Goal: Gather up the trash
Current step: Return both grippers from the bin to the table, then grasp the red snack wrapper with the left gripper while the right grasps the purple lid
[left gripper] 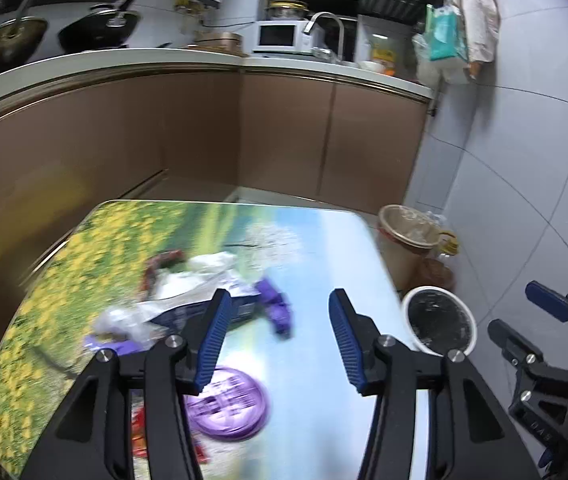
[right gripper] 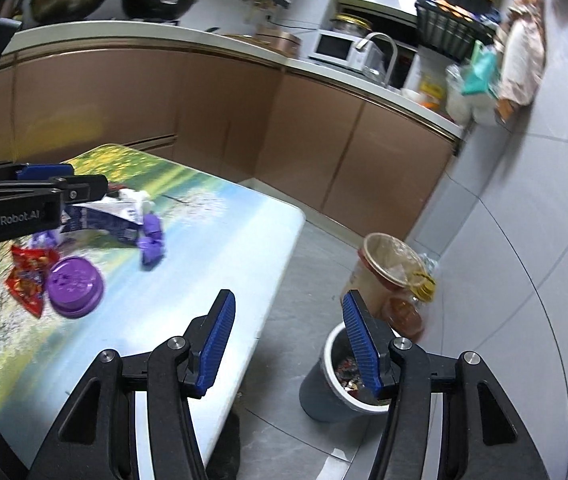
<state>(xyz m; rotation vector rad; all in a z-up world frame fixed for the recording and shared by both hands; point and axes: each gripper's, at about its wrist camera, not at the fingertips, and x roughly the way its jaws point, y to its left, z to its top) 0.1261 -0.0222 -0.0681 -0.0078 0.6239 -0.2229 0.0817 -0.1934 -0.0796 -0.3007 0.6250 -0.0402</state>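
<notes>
Trash lies on the printed table (left gripper: 324, 248): a purple round lid (left gripper: 228, 408) (right gripper: 76, 286), a crumpled purple wrapper (left gripper: 278, 306) (right gripper: 151, 242), a white and blue carton with clear plastic (left gripper: 188, 292) (right gripper: 104, 216), and a red snack packet (right gripper: 28, 276). A grey bin with white rim (left gripper: 438, 320) (right gripper: 336, 384) stands on the floor right of the table, with scraps inside. My left gripper (left gripper: 278, 340) is open and empty above the table, near the carton. My right gripper (right gripper: 288, 340) is open and empty over the table's right edge and the bin.
A tan lined bin (right gripper: 388, 264) (left gripper: 404, 232) and a bottle stand behind the grey bin. Brown cabinets (left gripper: 164, 128) and a counter with pans, a microwave and a tap lie beyond. A tiled wall (right gripper: 524, 240) is at the right.
</notes>
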